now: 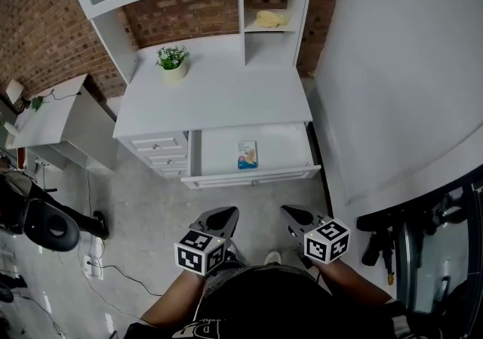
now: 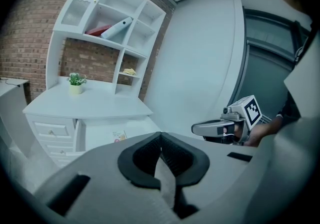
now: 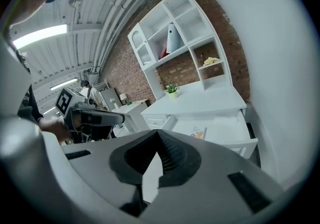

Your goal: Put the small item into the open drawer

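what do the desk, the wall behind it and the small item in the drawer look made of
Desk: probably painted wood or board, smooth matt white, panelled drawer fronts.
Wall: bare red-brown brick, mortar lines visible.
Small item in the open drawer: flat, colourful print, likely card or a paper packet; too small to be sure.

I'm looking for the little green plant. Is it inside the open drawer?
No, the potted plant stands on the desk top, while the open drawer holds only a small flat item.
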